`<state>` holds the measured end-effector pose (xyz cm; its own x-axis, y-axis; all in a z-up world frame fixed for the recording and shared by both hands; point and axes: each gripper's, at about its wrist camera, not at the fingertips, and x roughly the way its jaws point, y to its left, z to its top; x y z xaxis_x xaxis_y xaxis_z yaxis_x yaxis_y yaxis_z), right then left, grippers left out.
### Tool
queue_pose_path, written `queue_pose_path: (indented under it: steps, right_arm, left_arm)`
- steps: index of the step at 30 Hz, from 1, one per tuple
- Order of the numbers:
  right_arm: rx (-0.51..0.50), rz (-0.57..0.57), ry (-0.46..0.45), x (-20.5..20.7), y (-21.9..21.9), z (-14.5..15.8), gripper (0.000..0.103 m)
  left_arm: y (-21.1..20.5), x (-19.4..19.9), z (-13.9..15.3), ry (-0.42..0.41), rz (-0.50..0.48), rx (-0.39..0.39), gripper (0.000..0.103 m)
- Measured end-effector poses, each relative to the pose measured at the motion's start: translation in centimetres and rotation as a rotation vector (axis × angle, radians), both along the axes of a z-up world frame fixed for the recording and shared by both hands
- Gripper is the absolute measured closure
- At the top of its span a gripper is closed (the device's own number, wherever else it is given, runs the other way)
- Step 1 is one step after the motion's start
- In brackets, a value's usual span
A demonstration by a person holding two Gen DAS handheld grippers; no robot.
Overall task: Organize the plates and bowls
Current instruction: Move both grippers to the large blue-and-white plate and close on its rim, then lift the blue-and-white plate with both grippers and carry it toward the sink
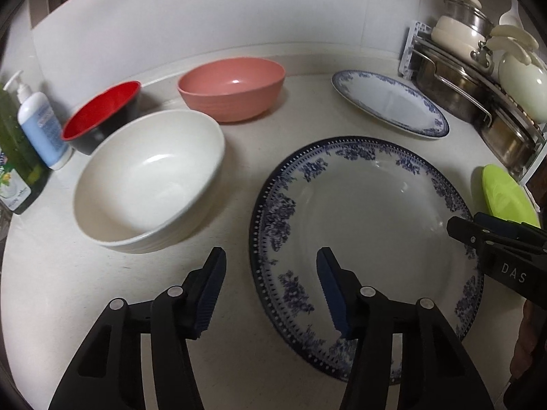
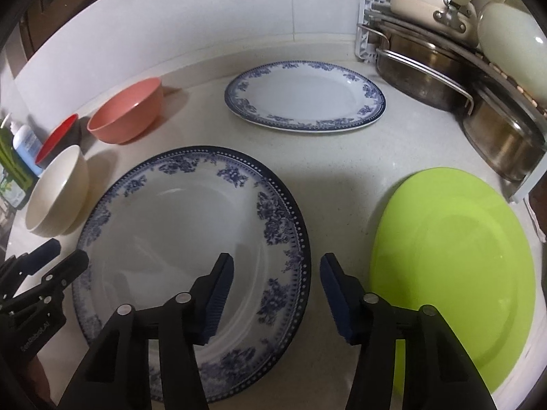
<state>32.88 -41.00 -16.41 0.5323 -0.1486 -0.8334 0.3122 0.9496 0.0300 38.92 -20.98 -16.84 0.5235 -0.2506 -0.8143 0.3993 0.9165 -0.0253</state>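
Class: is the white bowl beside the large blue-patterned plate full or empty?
Empty. The white bowl sits upright on the counter; its bare inside shows only glare.

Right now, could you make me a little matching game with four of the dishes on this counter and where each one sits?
Things:
1. green plate
2. pink bowl
3. cream bowl
4. large blue-patterned plate

Places:
A. between both claws
B. left of the large plate
C. by the pot rack
D. at the back, beside the red bowl

Pairs: 1-C, 2-D, 3-B, 4-A

"DAS" on right gripper point(image 1: 478, 235); bottle labels point(image 1: 42, 124) seemingly too blurred.
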Motion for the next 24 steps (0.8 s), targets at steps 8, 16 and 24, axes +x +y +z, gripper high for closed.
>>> queue_pose_path:
  steps: [8, 16, 24]
  right_arm:
    - [0.025, 0.007, 0.021, 0.55, -0.49, -0.87, 0.055]
    - [0.004, 0.018, 0.02, 0.86, -0.41, -0.91, 0.062]
    - [0.008, 0.013, 0.03, 0.98, -0.52, -0.8, 0.068]
  left_arm:
    - [-0.65, 0.66, -0.82, 0.032, -0.001, 0.015, 0.062]
    - [-0.79, 1.07, -1.07, 0.036, 0.013, 0.007, 0.066]
    - [-0.5, 0.63, -0.82, 0.028, 0.022, 0.011, 0.067]
